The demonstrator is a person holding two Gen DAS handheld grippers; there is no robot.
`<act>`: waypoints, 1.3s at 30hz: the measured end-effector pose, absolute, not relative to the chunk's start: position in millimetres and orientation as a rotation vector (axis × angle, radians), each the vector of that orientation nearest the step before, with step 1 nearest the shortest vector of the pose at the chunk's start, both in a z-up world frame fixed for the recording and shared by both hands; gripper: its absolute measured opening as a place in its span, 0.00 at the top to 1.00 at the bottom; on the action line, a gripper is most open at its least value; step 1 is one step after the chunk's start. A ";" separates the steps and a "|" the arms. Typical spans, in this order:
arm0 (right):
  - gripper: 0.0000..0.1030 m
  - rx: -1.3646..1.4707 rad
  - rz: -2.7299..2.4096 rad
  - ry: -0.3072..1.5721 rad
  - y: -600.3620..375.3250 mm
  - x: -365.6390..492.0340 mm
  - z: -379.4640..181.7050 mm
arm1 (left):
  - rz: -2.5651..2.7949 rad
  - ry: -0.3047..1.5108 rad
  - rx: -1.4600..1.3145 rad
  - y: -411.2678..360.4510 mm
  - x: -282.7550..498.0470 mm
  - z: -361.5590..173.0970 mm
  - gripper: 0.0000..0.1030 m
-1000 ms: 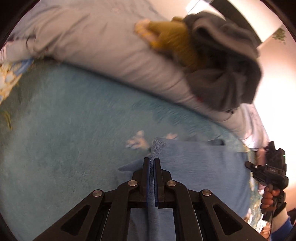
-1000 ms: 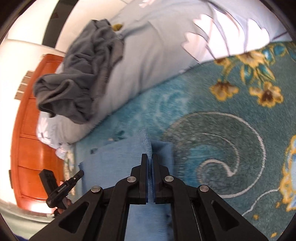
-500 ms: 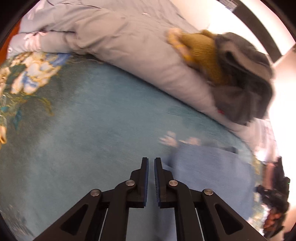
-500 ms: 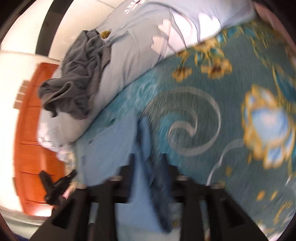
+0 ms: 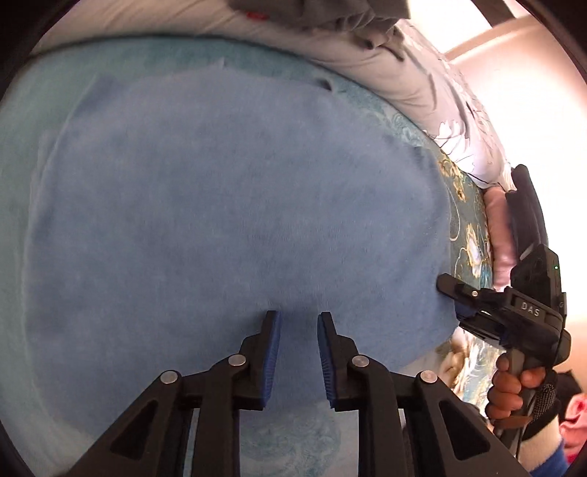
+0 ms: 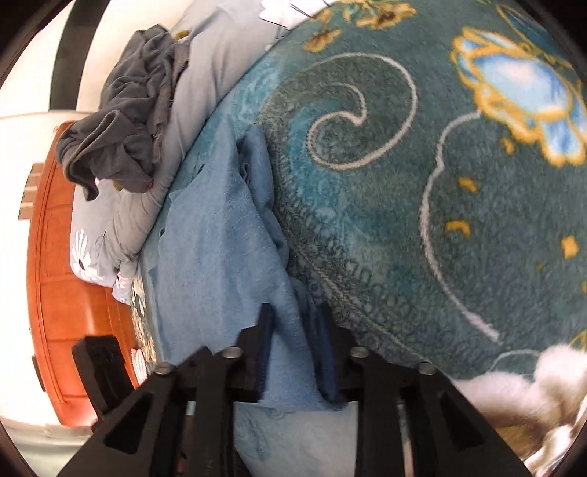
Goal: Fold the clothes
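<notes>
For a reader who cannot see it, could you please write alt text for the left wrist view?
The open left gripper hovers over a light blue cloth spread flat on a teal patterned blanket. At the right edge, a hand holds the right gripper at the cloth's border. Grey clothes lie on pale bedding at the top.

On my feeds I see a bed covered by a plush teal blanket (image 6: pixel 385 205) patterned with white scrolls and gold-edged blue flowers. A pale grey duvet (image 6: pixel 205 73) with white flower prints lies bunched along its far side. Past the edge of the bed stands an orange-brown wooden panel (image 6: pixel 55 293), either a door or a cabinet front, I cannot tell which. The wall (image 5: pixel 532 121) behind is pale and washed out by strong light.
</notes>
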State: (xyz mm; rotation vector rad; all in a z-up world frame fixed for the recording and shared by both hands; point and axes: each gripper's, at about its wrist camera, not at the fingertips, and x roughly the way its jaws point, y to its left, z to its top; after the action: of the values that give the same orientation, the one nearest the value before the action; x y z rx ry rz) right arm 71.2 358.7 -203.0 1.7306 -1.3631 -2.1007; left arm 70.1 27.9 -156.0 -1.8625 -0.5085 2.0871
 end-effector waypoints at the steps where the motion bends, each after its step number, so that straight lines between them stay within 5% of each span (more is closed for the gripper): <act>1: 0.86 1.725 -2.100 -1.374 357.2 71.1 -202.2 | 2.096 -0.491 -1.871 29.6 73.4 -155.6 0.78; 7: 0.91 1.666 -2.153 -1.348 347.6 68.9 -171.5 | 2.120 -0.419 -1.913 40.4 96.7 -146.7 0.78; 21: 0.96 1.561 -2.214 -0.929 223.9 23.2 -73.0 | 2.300 -0.834 -1.653 -75.9 126.9 -74.9 0.75; 26: 0.96 1.630 -2.267 -0.916 220.7 29.6 -82.5 | 2.338 -0.929 -1.608 -113.7 137.7 -65.8 0.75; 39: 0.93 1.939 -2.338 -1.077 321.2 73.7 -157.1 | 2.178 -0.768 -1.710 -57.3 113.9 -91.8 0.72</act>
State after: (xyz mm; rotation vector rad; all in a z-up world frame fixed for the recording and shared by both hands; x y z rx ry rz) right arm 73.7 321.2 -157.1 1.9392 -1.0767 -2.3375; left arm 113.9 -57.3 -91.8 -1.7095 -0.7681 2.1780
